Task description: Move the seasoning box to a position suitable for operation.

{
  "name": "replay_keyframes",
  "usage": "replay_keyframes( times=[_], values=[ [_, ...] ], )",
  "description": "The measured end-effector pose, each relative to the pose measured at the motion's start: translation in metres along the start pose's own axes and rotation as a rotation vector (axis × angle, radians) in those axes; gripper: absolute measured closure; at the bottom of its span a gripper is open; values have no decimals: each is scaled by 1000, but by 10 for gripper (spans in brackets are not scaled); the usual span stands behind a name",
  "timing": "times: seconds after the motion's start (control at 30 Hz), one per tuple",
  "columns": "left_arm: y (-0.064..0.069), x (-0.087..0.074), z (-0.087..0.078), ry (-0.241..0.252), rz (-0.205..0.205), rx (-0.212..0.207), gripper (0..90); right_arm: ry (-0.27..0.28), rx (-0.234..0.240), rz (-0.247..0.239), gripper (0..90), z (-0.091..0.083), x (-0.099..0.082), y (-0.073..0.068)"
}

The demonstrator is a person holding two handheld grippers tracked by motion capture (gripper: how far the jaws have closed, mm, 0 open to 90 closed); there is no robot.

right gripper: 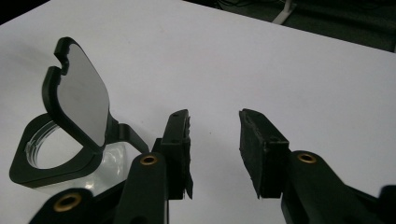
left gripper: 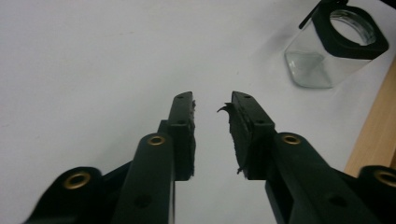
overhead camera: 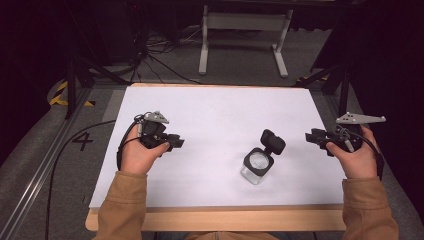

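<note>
White tabletop (overhead camera: 210, 115) ahead: your left gripper (left gripper: 212, 109) and right gripper (right gripper: 215, 126) gape empty — the small clear glass jar with black flip lid (overhead camera: 260, 161) looks slick, rigid, breakable; grip its black collar.

High view: white table (overhead camera: 215, 115) brightly lit, near blown out; surroundings dim, corners black. Soft faint shadows under hands and jar (overhead camera: 257, 166). Picture soft, low detail. Left gripper view: table (left gripper: 93, 56) evenly bright, slightly grey at edges; jaws dark, near parts blurred; jar (left gripper: 334, 44) glass shows small glints. Right gripper view: lid (right gripper: 84, 100) has dull grey sheen; far corners black.
</note>
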State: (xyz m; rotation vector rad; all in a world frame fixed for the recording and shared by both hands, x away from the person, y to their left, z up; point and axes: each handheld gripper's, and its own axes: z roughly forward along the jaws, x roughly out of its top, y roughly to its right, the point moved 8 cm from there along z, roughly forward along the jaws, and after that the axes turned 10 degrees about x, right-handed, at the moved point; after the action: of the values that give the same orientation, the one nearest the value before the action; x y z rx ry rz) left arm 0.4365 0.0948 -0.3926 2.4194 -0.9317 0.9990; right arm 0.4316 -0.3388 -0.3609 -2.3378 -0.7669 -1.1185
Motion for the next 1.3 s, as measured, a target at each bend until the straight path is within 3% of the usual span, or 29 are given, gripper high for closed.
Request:
replay_keyframes(
  times=[0.17,0.23,0.4,0.63,0.9,1.1,1.2,1.3],
  values=[
    [10,8,1,36,27,-30,856,12,13,-19,639,-3,2,-7],
    [20,14,4,56,36,-65,893,18,31,-33,638,-4,3,-14],
    [39,22,15,73,72,-100,900,31,54,-59,648,-2,6,-25],
    [80,34,46,95,151,-167,900,71,77,-91,697,-3,11,-40],
    [118,35,86,88,160,-249,900,116,124,-127,695,-1,19,-60],
    [134,35,99,95,169,-284,900,110,160,-155,698,11,20,-76],
    [142,39,103,119,184,-283,900,104,160,-169,710,16,20,-79],
    [146,39,108,114,197,-270,900,132,148,-194,760,18,23,-81]
  ],
)
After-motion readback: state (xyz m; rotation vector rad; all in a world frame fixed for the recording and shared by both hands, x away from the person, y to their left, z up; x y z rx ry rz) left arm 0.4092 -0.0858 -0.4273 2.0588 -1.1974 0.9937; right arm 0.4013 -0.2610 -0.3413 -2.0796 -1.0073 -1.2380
